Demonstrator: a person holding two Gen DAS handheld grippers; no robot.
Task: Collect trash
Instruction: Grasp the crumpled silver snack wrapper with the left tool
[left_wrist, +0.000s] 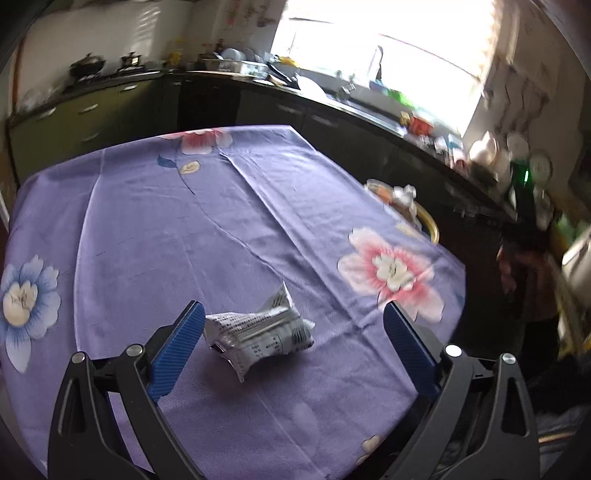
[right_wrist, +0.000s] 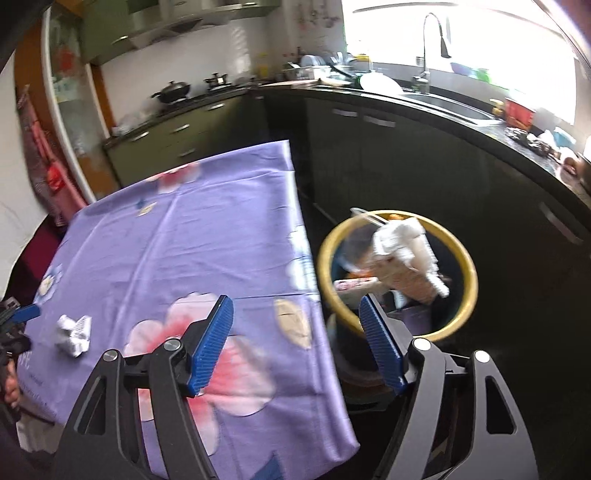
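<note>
Over the bench: a purple flowered cloth (left_wrist: 229, 229) covers the bench, and one piece of trash is left on it.
Step in hand: by my reading, picking up the last piece; the left hand-held gripper (left_wrist: 293, 325) hangs around it, ready to close.
Left hand-held gripper: open wide, blue pads either side of the crumpled newspaper (left_wrist: 258, 332); the left pad looks just beside or touching it, the right pad well apart.
Right hand-held gripper (right_wrist: 297, 319): open, nothing between its jaws, held over the bench edge near the bin.
Bin (right_wrist: 467, 273): yellow-rimmed, on the floor beside the bench, already holding wrappers and crumpled paper.
Next move: likely close on the paper's middle, lift, then carry it across to the bin.
Trash look: a scrunched, printed newspaper wad, grey-white, light and springy, one corner sticking up.
</note>
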